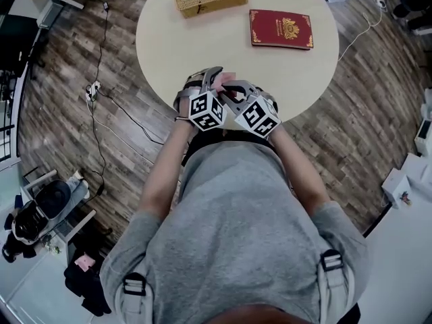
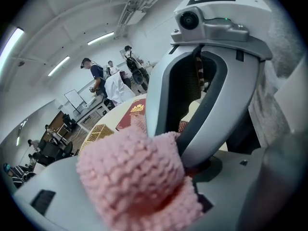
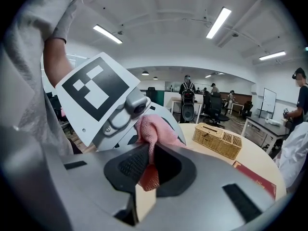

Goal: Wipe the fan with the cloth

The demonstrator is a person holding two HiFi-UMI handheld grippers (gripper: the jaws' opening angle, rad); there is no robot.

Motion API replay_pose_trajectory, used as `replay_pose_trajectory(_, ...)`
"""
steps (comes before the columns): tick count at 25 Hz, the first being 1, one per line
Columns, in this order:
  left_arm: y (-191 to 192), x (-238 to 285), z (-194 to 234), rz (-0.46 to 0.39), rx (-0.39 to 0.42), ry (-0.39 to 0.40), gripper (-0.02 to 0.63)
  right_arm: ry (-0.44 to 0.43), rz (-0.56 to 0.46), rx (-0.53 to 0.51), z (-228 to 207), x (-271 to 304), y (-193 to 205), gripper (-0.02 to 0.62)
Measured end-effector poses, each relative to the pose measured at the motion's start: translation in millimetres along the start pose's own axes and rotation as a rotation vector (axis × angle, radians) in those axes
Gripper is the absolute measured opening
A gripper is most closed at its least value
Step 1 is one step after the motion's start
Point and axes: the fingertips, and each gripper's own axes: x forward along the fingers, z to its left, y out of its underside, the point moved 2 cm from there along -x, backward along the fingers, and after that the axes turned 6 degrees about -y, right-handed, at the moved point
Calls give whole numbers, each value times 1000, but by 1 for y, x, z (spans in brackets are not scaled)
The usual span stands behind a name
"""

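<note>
While left claw (image 2: 147, 191), right claw (image 3: 148, 170) clamp pink cloth (image 3: 155, 126), red book (image 1: 281, 29) gold print unreadable.

You work in a bright, evenly lit room. Long ceiling lights (image 3: 219, 22) burn white overhead in both gripper views, blown out to plain strips. In your head view the round table (image 1: 196, 52) is pale, with only a soft shadow at its near edge. Both gripper views bulge like a fisheye, with black corners and bent walls. In the left gripper view the pink cloth (image 2: 134, 172) sits so close to the lens that it blurs.
</note>
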Motion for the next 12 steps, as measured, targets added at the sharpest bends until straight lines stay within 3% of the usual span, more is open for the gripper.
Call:
replay_pose_trajectory(4,0,3,-5,10,-25,14,383,-17,9,13,-1,5,1,40)
replay_pose_trajectory(12,1,1,-6,10,-48,26,383,34,-10,-44,-7,12,-7,40)
